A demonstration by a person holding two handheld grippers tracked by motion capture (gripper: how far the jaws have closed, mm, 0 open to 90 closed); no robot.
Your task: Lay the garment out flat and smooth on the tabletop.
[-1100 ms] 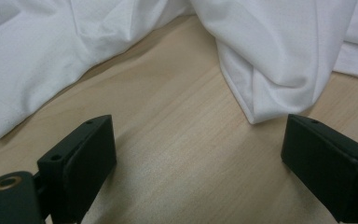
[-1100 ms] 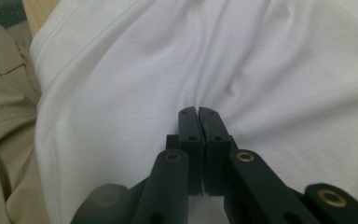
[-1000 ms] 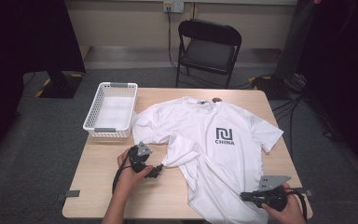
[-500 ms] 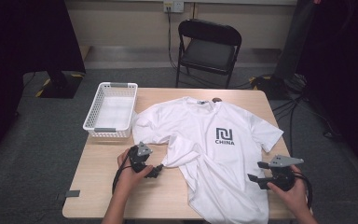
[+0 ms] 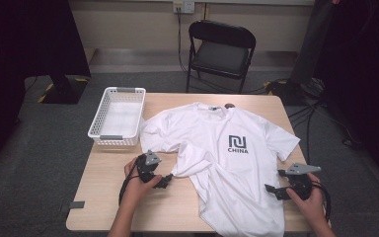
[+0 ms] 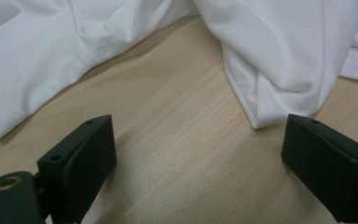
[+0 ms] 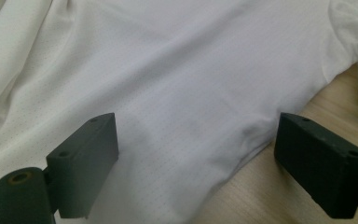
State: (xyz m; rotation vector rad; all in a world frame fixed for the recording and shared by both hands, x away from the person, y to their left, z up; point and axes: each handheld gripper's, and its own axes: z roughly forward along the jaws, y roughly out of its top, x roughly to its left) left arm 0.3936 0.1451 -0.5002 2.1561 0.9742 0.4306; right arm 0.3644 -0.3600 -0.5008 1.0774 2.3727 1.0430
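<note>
The white T-shirt (image 5: 227,163) lies spread on the table (image 5: 108,197), mid to lower right of the high view. The right gripper (image 5: 279,190) was low at the shirt's bottom hem a sec ago w/ jaws together; now it sits higher up by the shirt's right edge, and its jaws have just been opening. They stand wide apart, nothing pinched, cloth just under them. So it prob let go of the hem. The left gripper (image 5: 167,180) hasn't moved, jaws apart too, by a folded bit of shirt. The basket (image 5: 116,140) sits upper left.
</note>
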